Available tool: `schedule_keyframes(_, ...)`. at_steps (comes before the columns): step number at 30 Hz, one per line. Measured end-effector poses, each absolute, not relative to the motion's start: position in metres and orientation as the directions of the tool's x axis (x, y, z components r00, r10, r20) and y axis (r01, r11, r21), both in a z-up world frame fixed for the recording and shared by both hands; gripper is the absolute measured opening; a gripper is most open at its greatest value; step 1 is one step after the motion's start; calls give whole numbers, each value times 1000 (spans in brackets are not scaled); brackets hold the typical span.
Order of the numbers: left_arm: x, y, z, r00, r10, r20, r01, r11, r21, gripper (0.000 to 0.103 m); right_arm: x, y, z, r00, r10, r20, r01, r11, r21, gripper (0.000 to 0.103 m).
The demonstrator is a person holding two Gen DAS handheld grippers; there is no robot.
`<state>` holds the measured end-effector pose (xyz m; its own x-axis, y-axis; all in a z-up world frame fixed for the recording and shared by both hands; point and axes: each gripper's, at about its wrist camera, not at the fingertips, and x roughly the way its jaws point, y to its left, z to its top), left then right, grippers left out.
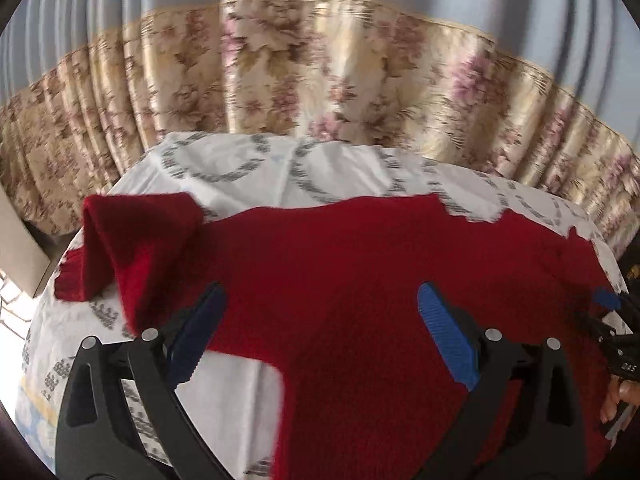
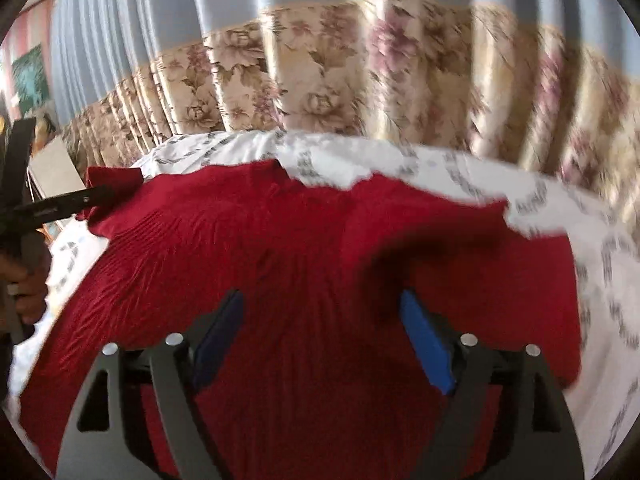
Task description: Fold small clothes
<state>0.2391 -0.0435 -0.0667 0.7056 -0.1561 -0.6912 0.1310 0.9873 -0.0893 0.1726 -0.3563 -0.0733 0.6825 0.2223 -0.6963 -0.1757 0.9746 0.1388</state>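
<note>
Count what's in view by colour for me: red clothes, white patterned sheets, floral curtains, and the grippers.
Red: 1 sweater
White patterned: 1 sheet
Floral beige: 1 curtain
Black with blue pads: 2, the left gripper and the right gripper, both open
Total: 5

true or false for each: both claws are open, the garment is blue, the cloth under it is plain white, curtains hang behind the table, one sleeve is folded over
1. Both claws are open: true. The left claw and right claw stand wide with nothing pinched.
2. The garment is blue: false. The sweater is red.
3. The cloth under it is plain white: false. The table cover is white with grey ring patterns.
4. Curtains hang behind the table: true, floral curtains.
5. One sleeve is folded over: true, the sleeve at the left view's left side is doubled over.
</note>
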Motion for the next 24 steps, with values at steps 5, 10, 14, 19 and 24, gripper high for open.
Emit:
schedule_keyframes(5,232,-90,-51,710,-210,-673,198,976,-96,96,134,-398,-62,741,175,-648,-100,984,151,83)
schedule_keyframes(10,229,-162,-37,702,-266,-661,294,953,-71,96,128,-450,-49,792,-19,-611,67,996,56,84)
schedule_keyframes(14,234,-217,-32,702,-284,-654,358,933,-21,96,139,-486,-31,813,-114,-571,142,990,4,84)
schedule_keyframes(19,257,-289,-36,661,-306,-685,433,901,15,96,146,-526,-11,823,-181,-538,211,977,-6,87)
schedule_keyframes(24,255,-360,-49,653,-278,-705,536,827,170,96,143,-555,-14,835,-175,-522,251,965,79,87)
